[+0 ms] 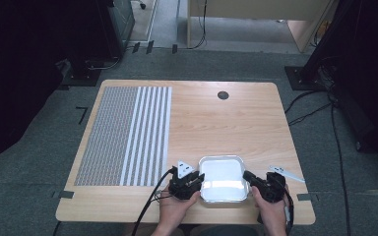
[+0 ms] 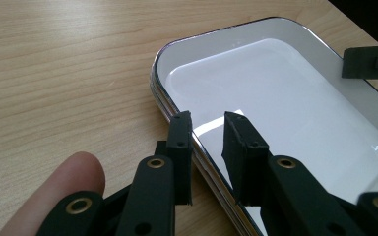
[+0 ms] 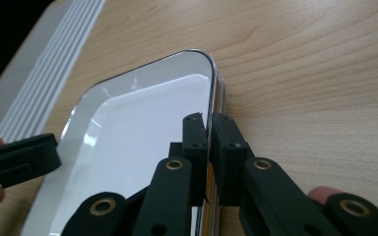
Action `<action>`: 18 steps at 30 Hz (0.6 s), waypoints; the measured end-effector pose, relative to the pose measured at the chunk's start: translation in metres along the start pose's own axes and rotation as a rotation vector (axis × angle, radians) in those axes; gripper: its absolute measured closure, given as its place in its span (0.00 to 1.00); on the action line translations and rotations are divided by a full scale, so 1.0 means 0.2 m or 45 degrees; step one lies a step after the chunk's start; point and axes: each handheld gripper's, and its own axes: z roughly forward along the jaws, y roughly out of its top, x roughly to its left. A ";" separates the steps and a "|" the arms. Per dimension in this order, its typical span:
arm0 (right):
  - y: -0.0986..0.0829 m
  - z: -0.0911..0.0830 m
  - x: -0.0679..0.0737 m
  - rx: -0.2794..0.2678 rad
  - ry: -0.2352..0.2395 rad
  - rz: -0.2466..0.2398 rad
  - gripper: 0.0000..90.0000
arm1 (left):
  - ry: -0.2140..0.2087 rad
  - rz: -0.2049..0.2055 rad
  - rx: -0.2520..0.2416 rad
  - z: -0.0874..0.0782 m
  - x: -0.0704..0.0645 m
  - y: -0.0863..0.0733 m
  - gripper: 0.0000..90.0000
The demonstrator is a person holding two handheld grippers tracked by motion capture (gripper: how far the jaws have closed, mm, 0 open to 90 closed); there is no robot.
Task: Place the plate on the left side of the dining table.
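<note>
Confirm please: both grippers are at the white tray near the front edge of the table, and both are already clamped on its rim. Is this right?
Not quite. The right gripper is clamped on the rim of the white tray. The left gripper, however, is open: the left gripper view shows its jaws astride the rim with a clear gap. The tray does sit near the front edge of the table.

Striped grey mat lies left; white tool right; wooden table.

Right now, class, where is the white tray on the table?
In the high view the tray sits near the table's front edge, right of centre, between the left gripper and right gripper.
</note>
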 end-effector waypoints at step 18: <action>0.01 -0.09 0.03 -0.136 -0.105 0.011 0.99 | -0.006 0.005 -0.040 -0.04 0.01 0.01 0.72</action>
